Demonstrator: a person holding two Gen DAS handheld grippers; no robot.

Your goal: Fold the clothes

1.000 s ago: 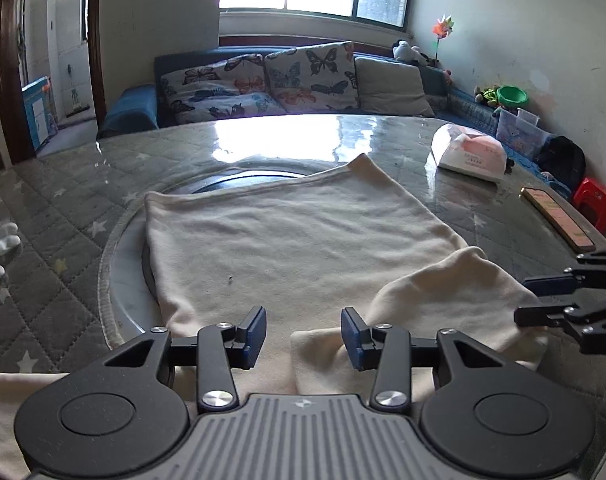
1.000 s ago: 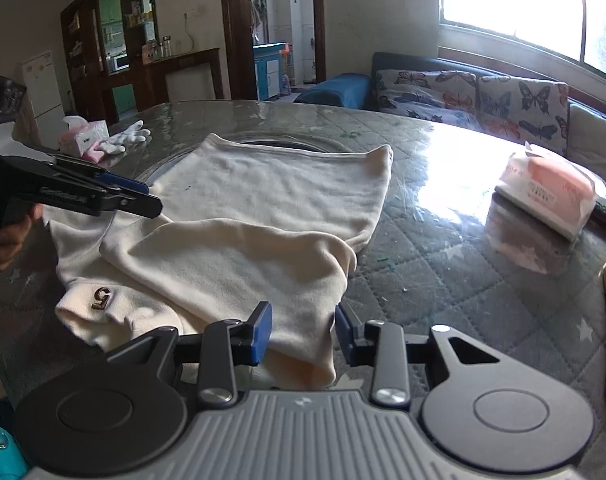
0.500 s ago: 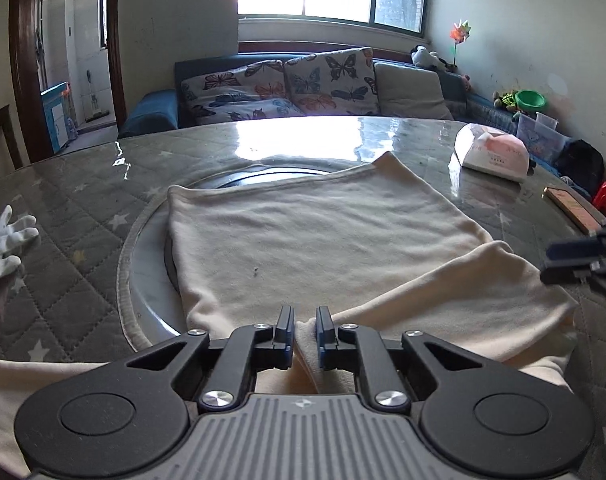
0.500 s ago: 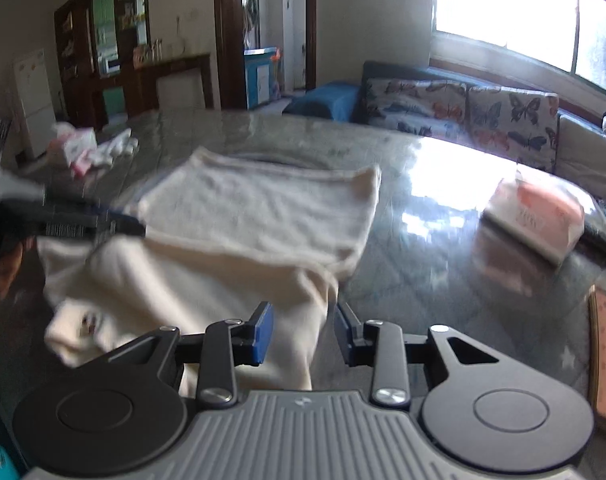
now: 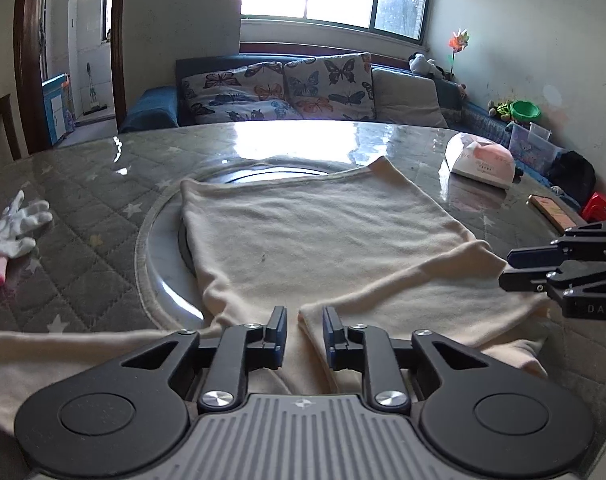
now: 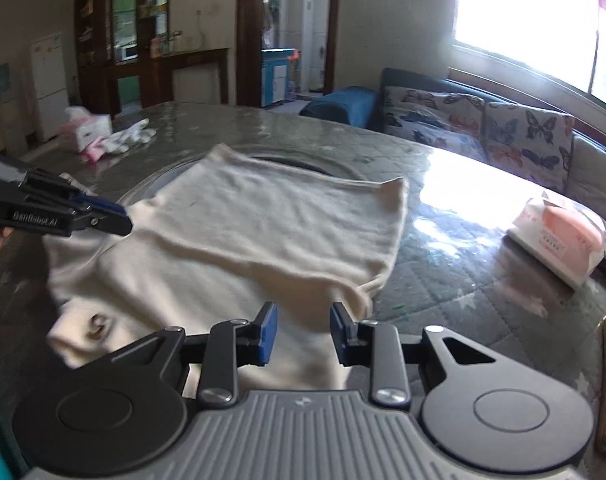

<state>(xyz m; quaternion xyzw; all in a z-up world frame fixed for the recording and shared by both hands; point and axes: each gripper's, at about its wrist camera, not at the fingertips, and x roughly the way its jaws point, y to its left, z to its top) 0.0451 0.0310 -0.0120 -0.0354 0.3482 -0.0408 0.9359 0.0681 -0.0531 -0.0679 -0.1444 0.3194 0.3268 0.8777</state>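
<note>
**Both tools spread over the cream garment**

The left tool (image 5: 304,334) is seen slightly spread, its pads either side of a folded sleeve edge, nothing pinched. The right tool (image 6: 301,334) is spread wider above the garment's (image 6: 271,232) near fold, holding nothing. The garment is laid flat on the desk (image 5: 83,248), one sleeve folded across it. "GenRobot.AI" is read on the left tool's side; "DAS" is partly read on the right tool's.
</note>
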